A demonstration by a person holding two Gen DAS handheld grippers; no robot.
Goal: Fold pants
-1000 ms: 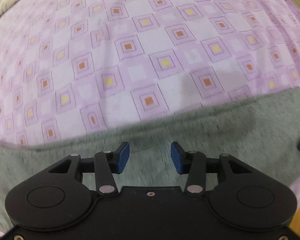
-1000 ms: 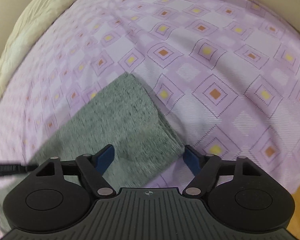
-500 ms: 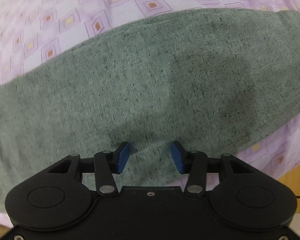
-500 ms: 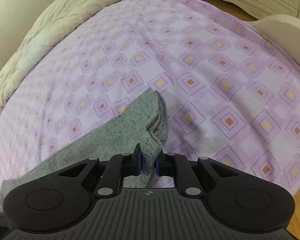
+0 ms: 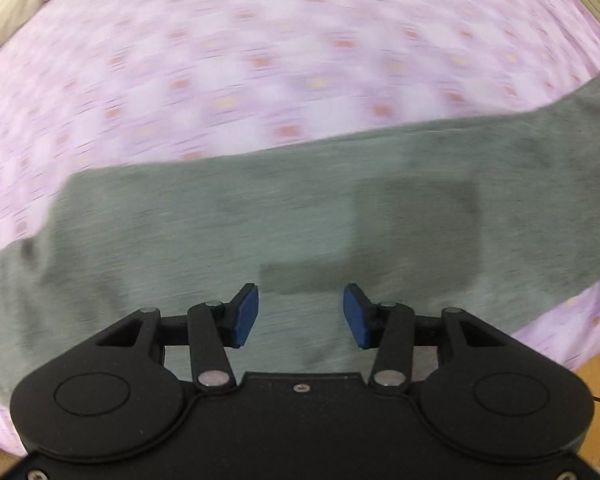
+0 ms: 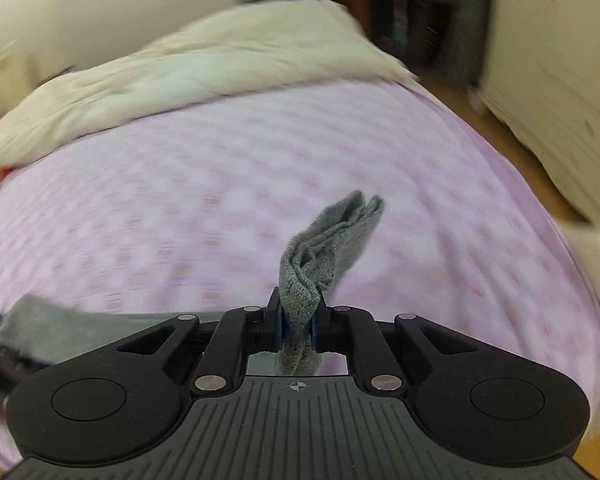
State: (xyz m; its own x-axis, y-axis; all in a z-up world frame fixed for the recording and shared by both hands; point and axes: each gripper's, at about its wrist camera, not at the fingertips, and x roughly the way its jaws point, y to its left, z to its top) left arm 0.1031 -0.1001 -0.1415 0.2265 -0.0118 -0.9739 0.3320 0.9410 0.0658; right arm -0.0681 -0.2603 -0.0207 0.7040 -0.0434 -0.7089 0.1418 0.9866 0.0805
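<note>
Grey pants (image 5: 300, 216) lie stretched in a long band across the bed (image 5: 260, 60), which wears a lilac sheet with small orange and yellow squares. Both views are motion-blurred, so the sheet pattern is smeared

Left gripper (image 5: 300, 312) hangs above the pants pointing steeply down, blue pads (image 5: 244, 314) set apart with only flat grey fabric showing in the gap; nothing is pinched between them and they do not touch the cloth as far as the view shows. A darker rectangular shadow sits on the pants just beyond the pads. On the pants' right end the fabric rises toward the upper right edge of the left wrist view. Wood floor (image 5: 596, 384) shows just past the bed edge near the pants, lower right

Right gripper (image 6: 296, 322) is clamped on the pants: a bunched, folded end of grey knit (image 6: 324, 248) is squeezed between the two pads and sticks up and away from them, clear of the sheet. The rest of the pants trails off low on the left of that view (image 6: 52, 328), lying on the bed. A cream duvet (image 6: 204, 68) is piled at the far end of the bed from the pants, and a pale piece of furniture (image 6: 560, 72) stands beyond the bed to the right
</note>
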